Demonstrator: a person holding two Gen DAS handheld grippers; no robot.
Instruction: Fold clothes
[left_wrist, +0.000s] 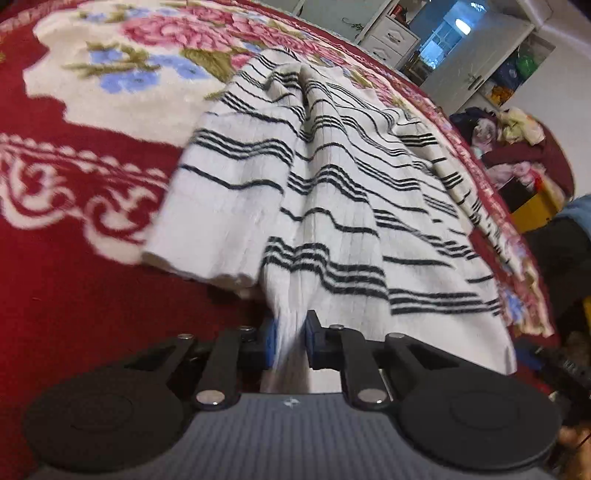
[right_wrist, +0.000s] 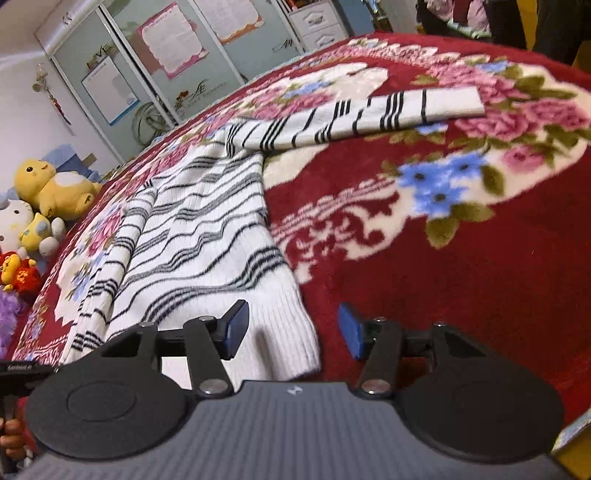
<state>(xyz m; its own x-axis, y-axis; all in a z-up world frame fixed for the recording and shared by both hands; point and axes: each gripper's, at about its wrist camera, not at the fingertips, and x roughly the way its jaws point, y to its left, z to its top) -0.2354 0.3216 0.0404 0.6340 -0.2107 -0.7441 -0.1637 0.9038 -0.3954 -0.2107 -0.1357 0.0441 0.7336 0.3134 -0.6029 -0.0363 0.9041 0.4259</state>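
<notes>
L gripper (left_wrist: 290, 341) on sweater (left_wrist: 325, 206) hem

red floral blanket (right_wrist: 461, 277) covers bed; striped white sweater (right_wrist: 199, 236) spread on it.

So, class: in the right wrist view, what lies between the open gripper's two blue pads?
The white ribbed hem corner of the striped sweater lies between the right gripper's pads, with red floral blanket beside it.

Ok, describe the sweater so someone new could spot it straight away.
Look at the red floral blanket covering the bed. On it lies a white ribbed sweater with thin black stripes, one sleeve stretched sideways. It is the only garment there; the left gripper pinches its hem.
</notes>
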